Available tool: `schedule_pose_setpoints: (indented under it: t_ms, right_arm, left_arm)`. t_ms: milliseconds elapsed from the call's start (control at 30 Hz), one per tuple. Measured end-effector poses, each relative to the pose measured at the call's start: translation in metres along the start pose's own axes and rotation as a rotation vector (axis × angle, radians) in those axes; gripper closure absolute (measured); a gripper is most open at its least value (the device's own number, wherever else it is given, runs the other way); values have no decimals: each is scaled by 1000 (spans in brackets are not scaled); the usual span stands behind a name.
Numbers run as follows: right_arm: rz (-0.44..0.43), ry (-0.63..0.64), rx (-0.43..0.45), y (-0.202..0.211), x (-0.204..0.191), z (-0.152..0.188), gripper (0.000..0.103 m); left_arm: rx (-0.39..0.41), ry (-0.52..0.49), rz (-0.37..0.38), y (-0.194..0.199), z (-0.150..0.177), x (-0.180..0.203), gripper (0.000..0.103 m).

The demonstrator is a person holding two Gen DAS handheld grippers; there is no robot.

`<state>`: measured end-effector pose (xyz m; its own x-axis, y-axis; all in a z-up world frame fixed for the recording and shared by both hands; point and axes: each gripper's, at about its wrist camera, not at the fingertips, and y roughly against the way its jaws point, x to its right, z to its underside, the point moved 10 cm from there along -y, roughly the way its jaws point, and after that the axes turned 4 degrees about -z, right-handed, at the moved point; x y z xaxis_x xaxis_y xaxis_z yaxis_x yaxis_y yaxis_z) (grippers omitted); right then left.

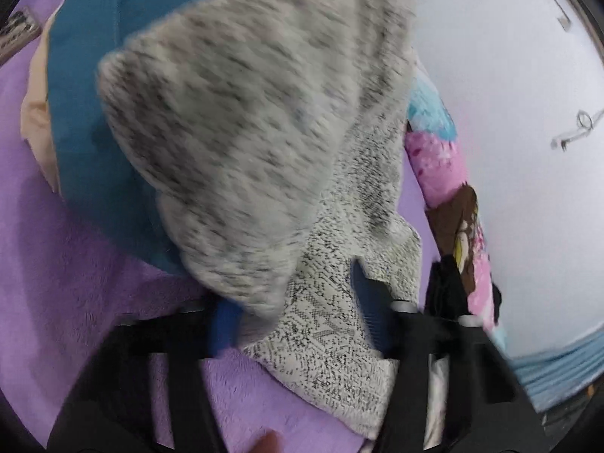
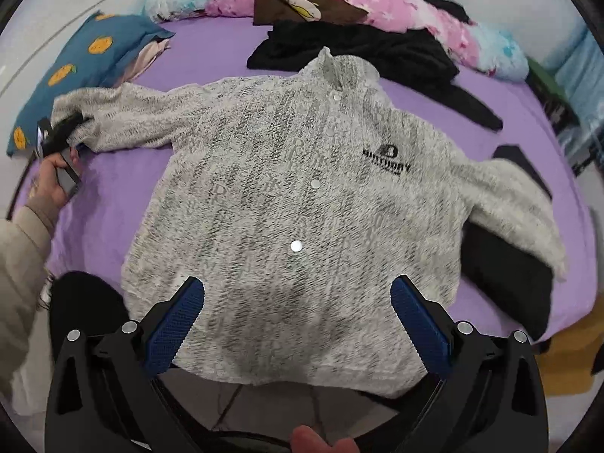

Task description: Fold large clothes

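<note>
My left tool (image 1: 298, 313) pinches the cuff of the grey sweater (image 2: 298, 204), spread face-up on the purple bed (image 2: 124, 192). Right tool (image 2: 298, 324) hovers wide open over the hem, empty. Risk: thin cuff bite (only an edge between pads) slips when I fold the sleeve inward.

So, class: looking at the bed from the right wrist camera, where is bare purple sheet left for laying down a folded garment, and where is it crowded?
Free: the purple sheet between the grey sweater, its outstretched sleeve and the bed's edge; also a strip between the blue pillow and black garment. Crowded: the far edge and right side, piled with clothes.
</note>
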<state>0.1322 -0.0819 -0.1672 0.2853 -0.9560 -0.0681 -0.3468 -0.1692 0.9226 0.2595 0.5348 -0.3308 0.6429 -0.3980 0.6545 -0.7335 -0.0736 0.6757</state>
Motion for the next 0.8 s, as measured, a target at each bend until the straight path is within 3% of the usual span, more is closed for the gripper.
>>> schedule_pose_setpoints:
  t_ms: [67, 133, 233, 333, 400, 533, 800]
  right_arm:
    - [-4, 0, -14, -2, 1, 3, 6]
    - [-20, -4, -22, -2, 1, 5, 6]
    - [-47, -31, -34, -3, 4, 6, 6]
    - [-84, -88, -63, -4, 11, 4, 6]
    - [-124, -110, -74, -4, 12, 2, 6]
    - [-167, -98, -57, 10, 15, -15, 6]
    - [-233, -14, 3, 66, 21, -77, 6]
  left_arm:
    - [-2, 17, -56, -2, 1, -10, 84]
    - [3, 33, -58, 0, 2, -14, 88]
    - [28, -19, -103, 6, 2, -9, 96]
    - [73, -79, -117, 21, 3, 6, 97]
    - [145, -116, -65, 43, 1, 28, 97]
    - [245, -278, -57, 83, 7, 80, 97]
    - [324, -453, -14, 155, 54, 164, 97]
